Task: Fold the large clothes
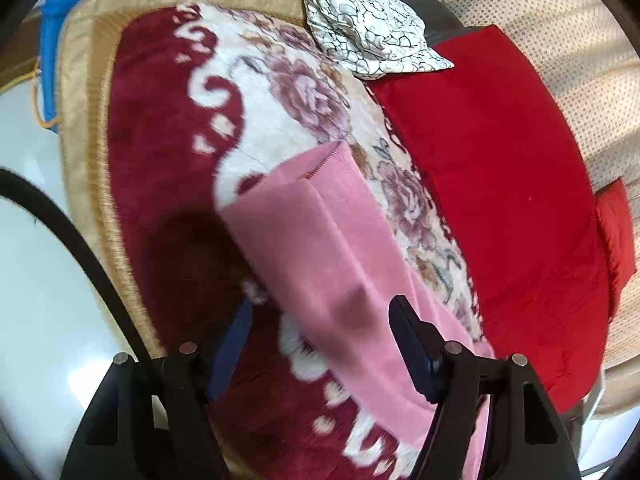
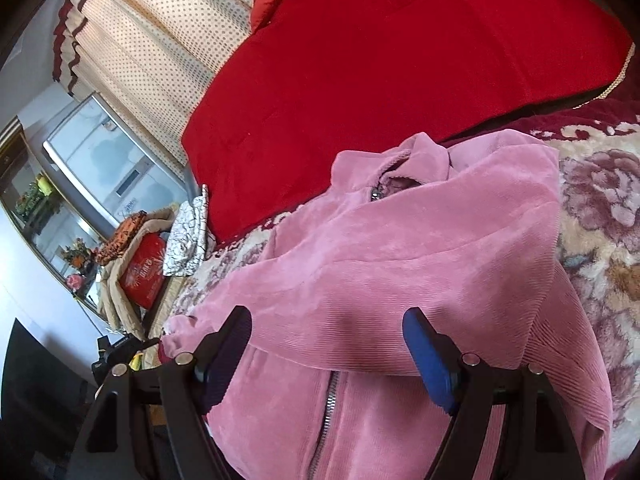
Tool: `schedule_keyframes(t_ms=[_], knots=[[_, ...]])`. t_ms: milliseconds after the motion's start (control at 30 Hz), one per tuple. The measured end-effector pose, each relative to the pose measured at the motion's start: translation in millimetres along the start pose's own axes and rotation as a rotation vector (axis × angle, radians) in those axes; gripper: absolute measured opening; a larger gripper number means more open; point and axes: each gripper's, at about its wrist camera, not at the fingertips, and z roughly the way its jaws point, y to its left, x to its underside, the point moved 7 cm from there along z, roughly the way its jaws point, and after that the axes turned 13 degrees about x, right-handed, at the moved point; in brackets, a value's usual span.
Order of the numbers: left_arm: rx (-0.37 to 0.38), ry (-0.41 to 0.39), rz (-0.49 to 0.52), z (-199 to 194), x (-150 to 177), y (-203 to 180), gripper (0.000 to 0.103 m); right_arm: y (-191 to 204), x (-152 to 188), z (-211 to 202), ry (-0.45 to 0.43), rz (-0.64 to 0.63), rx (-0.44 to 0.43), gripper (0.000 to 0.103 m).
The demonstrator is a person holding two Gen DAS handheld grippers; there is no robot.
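1. The pink corduroy jacket [image 2: 400,264] lay on the floral blanket [image 2: 600,208], its collar toward the red quilt [image 2: 400,60] and its hem toward the camera; the long axis followed the zipper [image 2: 326,412].
2. One sleeve [image 2: 360,280] was folded across the chest, crosswise to that axis.
3. In the left wrist view a pink sleeve [image 1: 320,232] stretched away from the gripper along the blanket, cuff at the far end, beside the red quilt [image 1: 500,200].
4. The left gripper [image 1: 320,344] was spread wide above the sleeve, pinching nothing.
5. The right gripper [image 2: 328,340] was likewise spread over the folded sleeve.
6. Beyond the quilt's far corner sat a red bag [image 2: 146,276] with pale printing, too blurred to read.
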Motion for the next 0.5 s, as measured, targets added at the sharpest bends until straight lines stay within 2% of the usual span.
schedule_keyframes(t_ms=[100, 133, 200, 333, 367, 500], knots=[[0.042, -0.011, -0.045, 17.3, -1.7, 4.7, 0.067, -4.7, 0.2, 1.6, 0.003, 0.005, 0.008, 0.080], [0.038, -0.015, -0.044, 22.8, -3.1, 5.7, 0.062, -5.9, -0.1, 1.7, 0.001, 0.005, 0.012, 0.080], [0.032, -0.031, -0.030, 30.4, -6.8, 4.7, 0.050, -7.9, -0.5, 0.8, -0.003, -0.004, 0.022, 0.080], [0.011, -0.034, -0.003, 43.8, -15.0, 3.1, 0.015, -12.1, -1.2, -0.6, -0.011, -0.010, 0.036, 0.080], [0.013, -0.039, -0.002, 43.9, -16.5, 2.1, 0.010, -13.8, -2.0, -1.8, -0.018, -0.011, 0.043, 0.080], [0.023, -0.078, 0.106, 33.8, -22.0, -28.1, 0.006, -20.9, -8.2, -9.5, -0.048, 0.013, 0.045, 0.080]])
